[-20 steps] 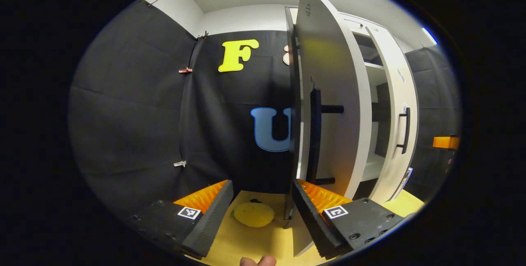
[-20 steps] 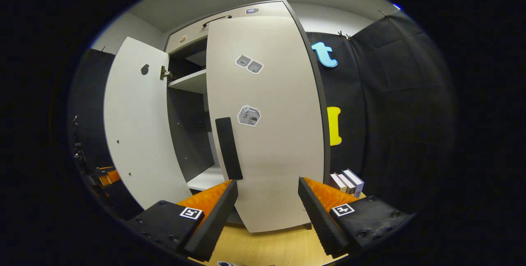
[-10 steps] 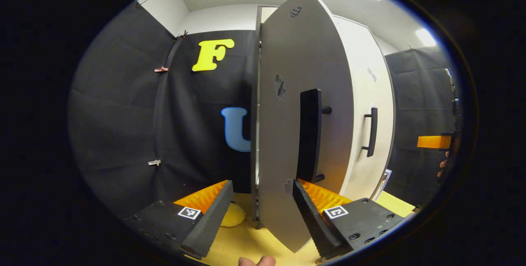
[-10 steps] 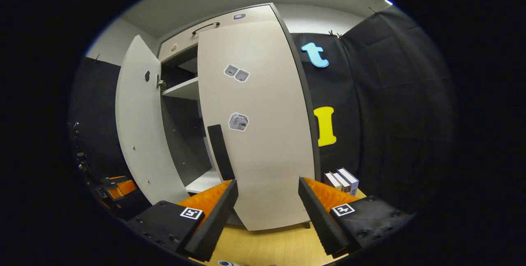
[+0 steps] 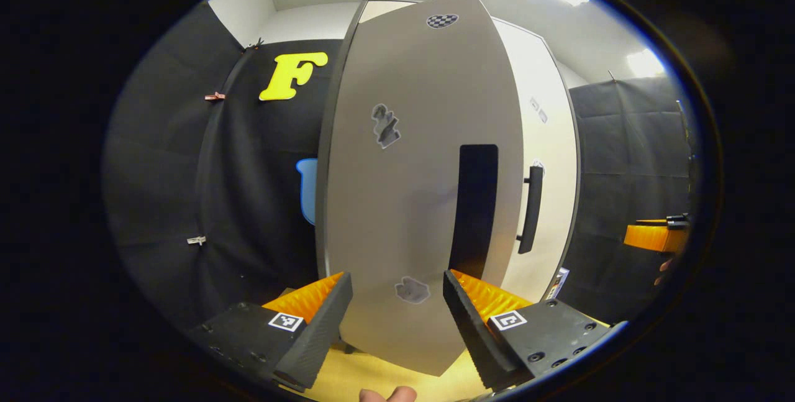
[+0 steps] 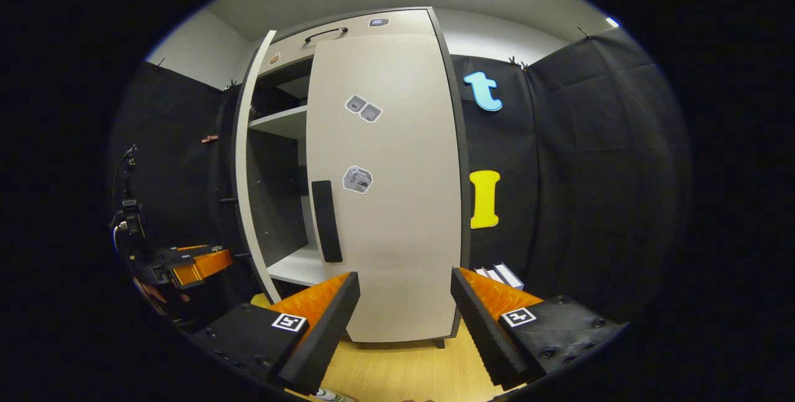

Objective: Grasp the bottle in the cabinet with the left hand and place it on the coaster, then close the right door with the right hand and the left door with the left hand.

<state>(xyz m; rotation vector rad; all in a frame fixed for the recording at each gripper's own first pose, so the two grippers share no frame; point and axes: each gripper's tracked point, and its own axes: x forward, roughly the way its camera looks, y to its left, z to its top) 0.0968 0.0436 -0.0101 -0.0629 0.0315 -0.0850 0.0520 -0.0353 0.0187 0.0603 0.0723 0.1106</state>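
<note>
In the left gripper view the pale left cabinet door (image 5: 410, 203) stands just beyond my open left gripper (image 5: 397, 321), its outer face turned to me and its dark handle (image 5: 477, 209) above the right finger. Nothing is between the fingers. Past it is the right door (image 5: 549, 203) with its handle (image 5: 531, 209). In the right gripper view the right door (image 6: 397, 203) lies flat against the cabinet front, and the left door (image 6: 247, 172) shows edge-on, still ajar. My right gripper (image 6: 404, 327) is open, a short way off the right door. What looks like the bottle's top (image 6: 329, 394) peeks in at the bottom edge.
Shelves (image 6: 282, 122) show in the gap between the doors. Small boxes (image 6: 500, 274) stand on the wooden table (image 6: 404, 371) right of the cabinet. The left gripper (image 6: 192, 262) shows at far left, the right gripper (image 5: 652, 237) at far right. Black cloth walls surround the booth.
The left door has swung from edge-on to nearly facing the left gripper, hiding the yellow coaster. The gap into the cabinet has narrowed. The right gripper has drawn back slightly.
</note>
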